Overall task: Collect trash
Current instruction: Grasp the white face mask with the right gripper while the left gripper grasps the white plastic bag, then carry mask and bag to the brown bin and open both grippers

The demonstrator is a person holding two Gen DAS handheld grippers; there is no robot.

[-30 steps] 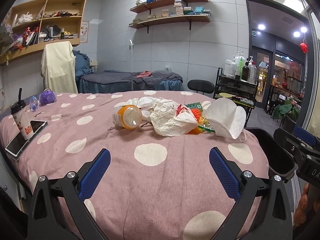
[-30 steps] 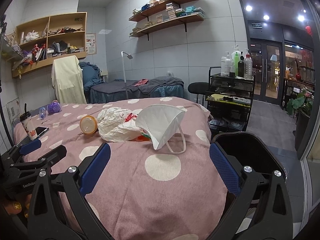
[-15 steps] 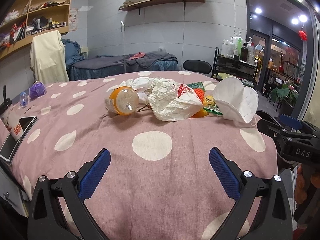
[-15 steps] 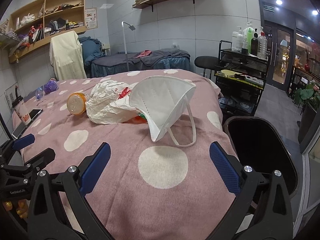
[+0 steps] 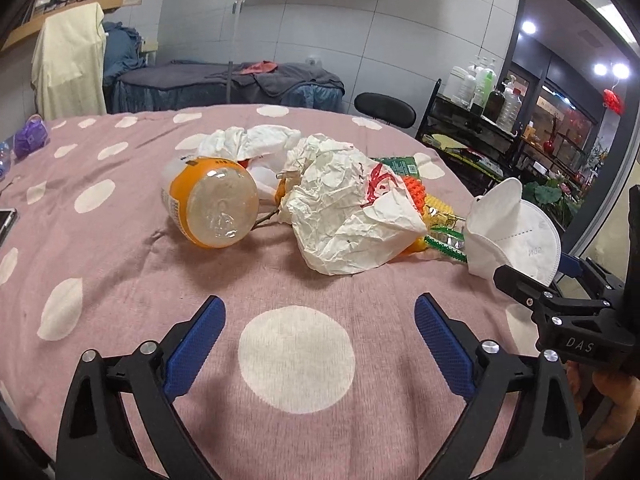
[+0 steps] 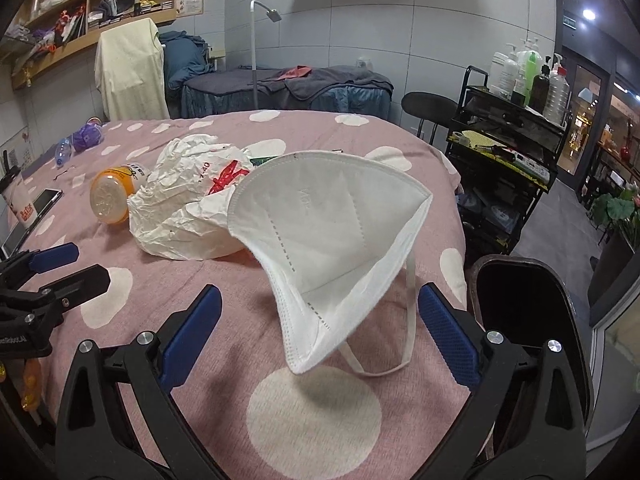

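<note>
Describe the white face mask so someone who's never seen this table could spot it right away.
On the pink polka-dot tablecloth, find the trash pile. The face mask lies at its right end, near the black bin. Unlike the crumpled paper bag beside it, it is smooth, cup-shaped, with elastic loops.

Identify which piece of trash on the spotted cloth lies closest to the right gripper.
The white face mask: it sits just beyond the closing, empty right gripper, while the crumpled paper bag and orange bottle lie farther back.
</note>
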